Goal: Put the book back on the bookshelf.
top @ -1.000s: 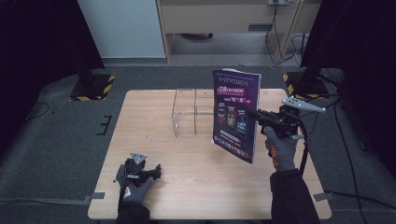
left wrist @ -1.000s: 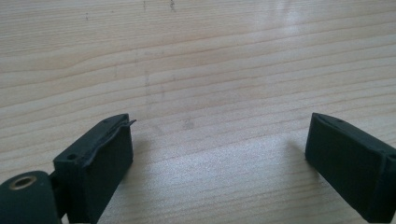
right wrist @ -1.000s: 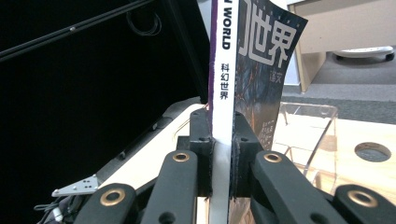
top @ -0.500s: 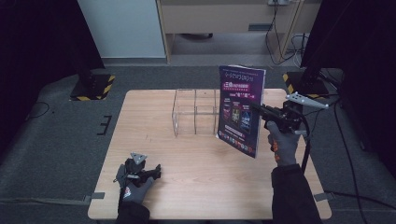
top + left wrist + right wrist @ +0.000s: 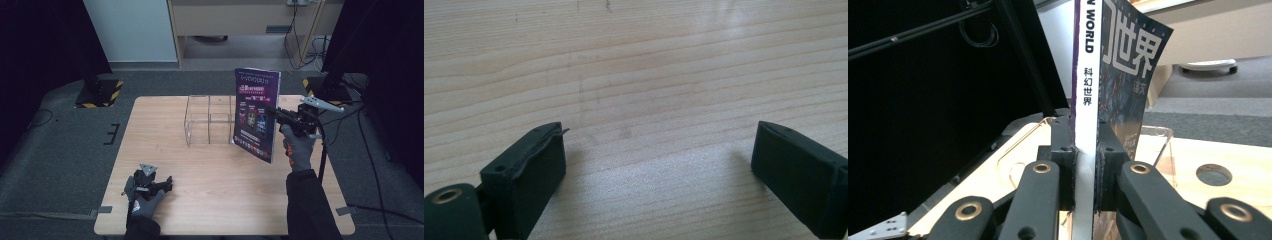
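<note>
A purple magazine [image 5: 256, 112] stands upright in the air above the right half of the wooden table [image 5: 215, 200], its cover facing the camera. My right gripper [image 5: 276, 114] is shut on its spine edge. In the right gripper view both pads clamp the white spine of the magazine [image 5: 1085, 100], and my right gripper [image 5: 1085, 165] points toward the clear acrylic rack [image 5: 1158, 137]. The clear rack [image 5: 209, 120] stands just left of the magazine. My left gripper [image 5: 167, 183] rests on the table near its front left, jaws wide apart; my left gripper [image 5: 659, 165] has bare wood between them.
A round hole [image 5: 1214, 174] is cut in the tabletop beyond the rack. Black stands with yellow-striped bases [image 5: 100, 92] sit on the floor at both far corners, and a wooden cabinet [image 5: 240, 20] stands behind the table. Cables trail on the right.
The right gripper has carried the magazine a little further back and to the right, and the magazine now stands more upright. The left gripper has not moved.
</note>
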The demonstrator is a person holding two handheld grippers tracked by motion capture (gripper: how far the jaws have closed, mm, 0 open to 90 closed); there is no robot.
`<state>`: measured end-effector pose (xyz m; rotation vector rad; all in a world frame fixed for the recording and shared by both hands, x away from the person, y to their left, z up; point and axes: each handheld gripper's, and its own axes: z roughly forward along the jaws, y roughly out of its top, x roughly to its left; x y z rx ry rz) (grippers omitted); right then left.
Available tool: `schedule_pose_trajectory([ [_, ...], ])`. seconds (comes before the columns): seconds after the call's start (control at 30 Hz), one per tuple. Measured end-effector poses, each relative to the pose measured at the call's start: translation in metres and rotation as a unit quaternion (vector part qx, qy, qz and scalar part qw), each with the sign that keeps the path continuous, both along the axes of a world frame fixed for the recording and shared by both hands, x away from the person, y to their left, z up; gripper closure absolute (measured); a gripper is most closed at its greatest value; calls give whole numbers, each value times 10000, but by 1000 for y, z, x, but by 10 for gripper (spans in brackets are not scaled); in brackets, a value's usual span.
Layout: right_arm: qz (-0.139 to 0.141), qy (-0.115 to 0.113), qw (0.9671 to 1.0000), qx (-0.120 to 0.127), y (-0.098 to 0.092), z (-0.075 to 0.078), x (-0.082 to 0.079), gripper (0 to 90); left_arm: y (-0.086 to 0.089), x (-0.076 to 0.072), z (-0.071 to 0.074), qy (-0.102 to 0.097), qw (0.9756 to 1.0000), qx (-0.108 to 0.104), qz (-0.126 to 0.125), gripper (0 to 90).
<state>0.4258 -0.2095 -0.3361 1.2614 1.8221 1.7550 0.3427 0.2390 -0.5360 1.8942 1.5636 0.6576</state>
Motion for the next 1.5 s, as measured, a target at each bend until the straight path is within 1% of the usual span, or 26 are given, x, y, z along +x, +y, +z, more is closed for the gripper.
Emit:
schedule_pose_trajectory([
  [0.13,-55,-13,10000,-25,3,-1,6,830,0,0,0,1,10000,1,-1,64],
  [0.23,-113,-52,9999,-96,7,-2,12,830,0,0,0,0,10000,9,-4,64],
  [0.4,-170,-72,9998,-94,10,-4,18,830,0,0,0,-5,10000,5,0,62],
  [0.5,-201,-99,9997,-134,14,-5,22,830,0,0,0,-4,10000,8,0,61],
  [0.57,-211,-92,9997,-117,16,-8,25,830,0,0,0,-4,10000,7,0,61],
  [0.7,-260,-96,9994,-215,20,-13,29,830,0,0,0,-3,10000,8,-2,61],
  [0.8,-291,-74,9993,-239,24,-16,33,829,0,0,0,-4,10000,7,-1,60],
  [1.07,-380,-97,9987,-310,30,-23,38,830,0,0,0,-4,10000,8,-2,59],
  [1.27,-445,-82,9985,-299,31,-28,40,830,0,0,0,-4,10000,9,-2,59],
  [1.43,-507,-89,9980,-363,33,-32,41,830,0,0,0,-3,10000,11,-2,58],
  [1.5,-551,-96,9978,-347,34,-34,42,829,0,0,0,-3,10000,12,-2,58],
])
